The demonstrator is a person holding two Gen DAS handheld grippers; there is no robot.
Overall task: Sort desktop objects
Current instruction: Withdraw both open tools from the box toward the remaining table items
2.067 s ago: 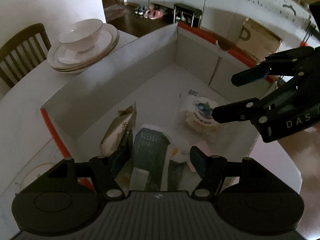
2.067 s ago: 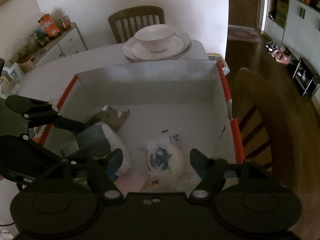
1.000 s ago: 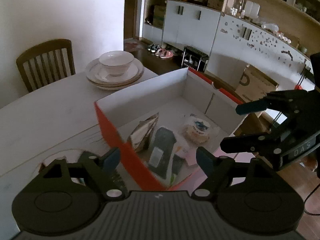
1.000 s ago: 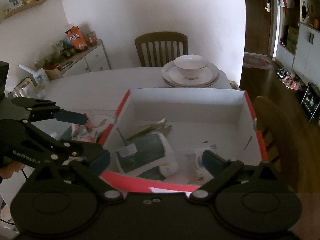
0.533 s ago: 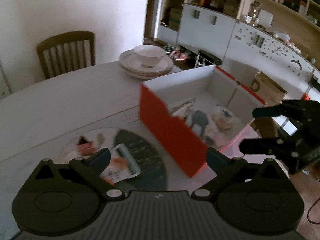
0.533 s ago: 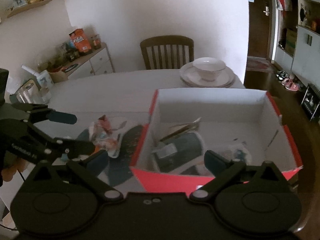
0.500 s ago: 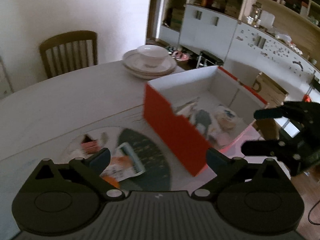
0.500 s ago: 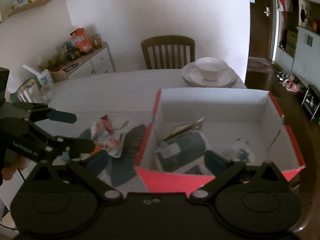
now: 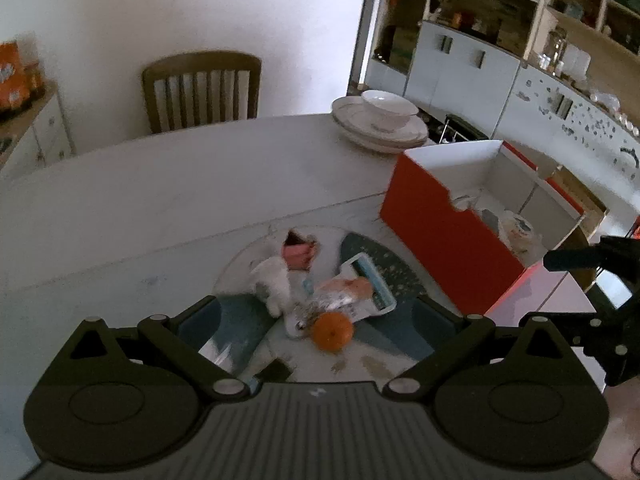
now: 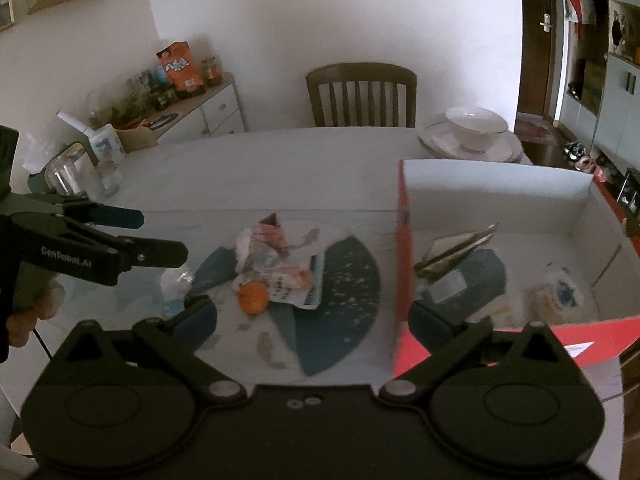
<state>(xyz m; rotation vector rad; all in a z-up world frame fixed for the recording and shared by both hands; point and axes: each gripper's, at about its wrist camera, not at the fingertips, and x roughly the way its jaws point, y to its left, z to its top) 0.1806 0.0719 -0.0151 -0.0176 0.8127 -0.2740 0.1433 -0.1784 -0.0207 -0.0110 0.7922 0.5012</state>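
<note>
**Both sets of fingers empty, pile still waiting**

Fingers of my left gripper (image 9: 316, 320) have just been spreading and stand wide with nothing between them; those of my right gripper (image 10: 312, 316) are also wide and empty. Several packets already lie inside the red box (image 10: 402, 264), at about three o'clock from the pile. Left on the desk (image 9: 160, 184): an orange (image 9: 332, 331) nearest me, a printed snack packet (image 9: 352, 292) touching it, a white crumpled wrapper (image 9: 274, 280) and a pink packet (image 9: 298, 254) at twelve o'clock of the orange. I judge the sorting partly done. Motion blur smears the pile, so labels are unreadable, and my left gripper's body hides the desk's near edge.
</note>
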